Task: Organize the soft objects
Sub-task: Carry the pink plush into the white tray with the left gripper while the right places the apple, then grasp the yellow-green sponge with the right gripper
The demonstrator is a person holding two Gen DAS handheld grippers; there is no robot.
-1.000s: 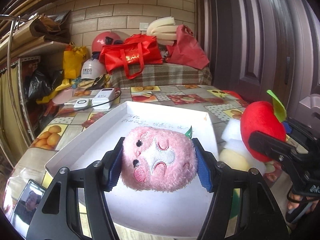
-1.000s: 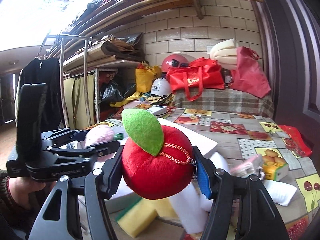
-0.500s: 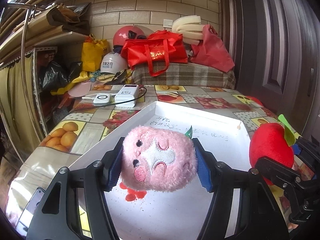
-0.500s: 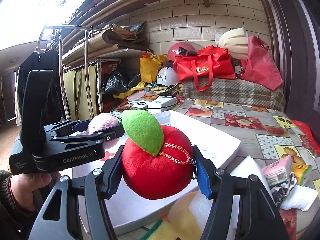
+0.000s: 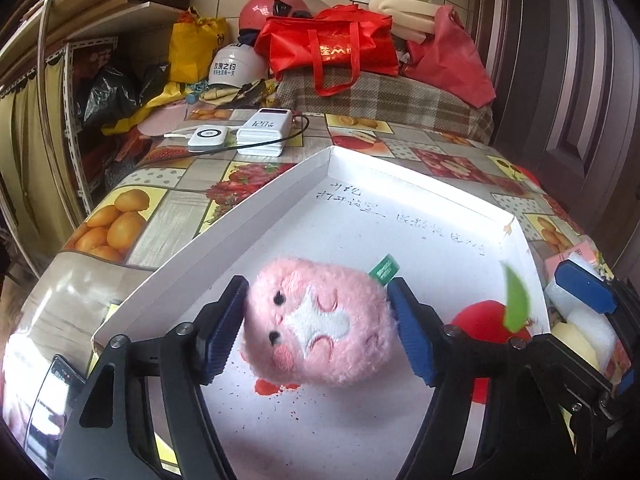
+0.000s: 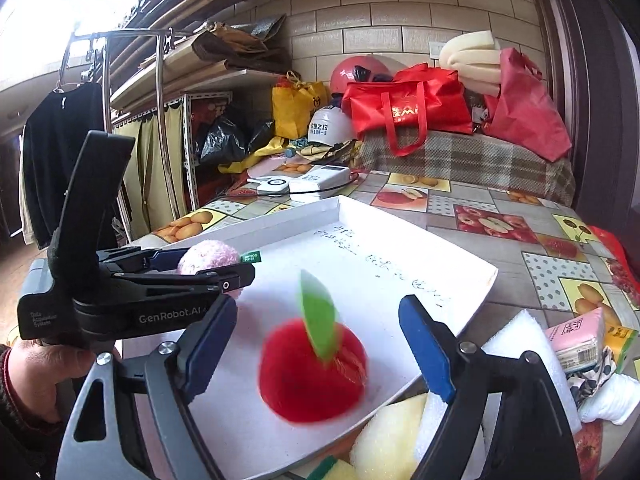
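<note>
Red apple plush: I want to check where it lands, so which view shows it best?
Right wrist view: the red apple plush shows whole, though blurred, over the white tray. Left wrist view shows only part, behind tool arms.

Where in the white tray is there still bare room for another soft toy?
Free: the white tray floor's far half around the handwriting, beyond the pink plush and red apple plush. Crowded: its near end, and outside by the sponges.

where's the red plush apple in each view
Left wrist: red plush apple at lower right, partly behind the left gripper's right finger, in the white tray.
Right wrist: apple at lower centre, blurred, between the open jaws.
Shared landmark: handwriting on the tray floor.
</note>
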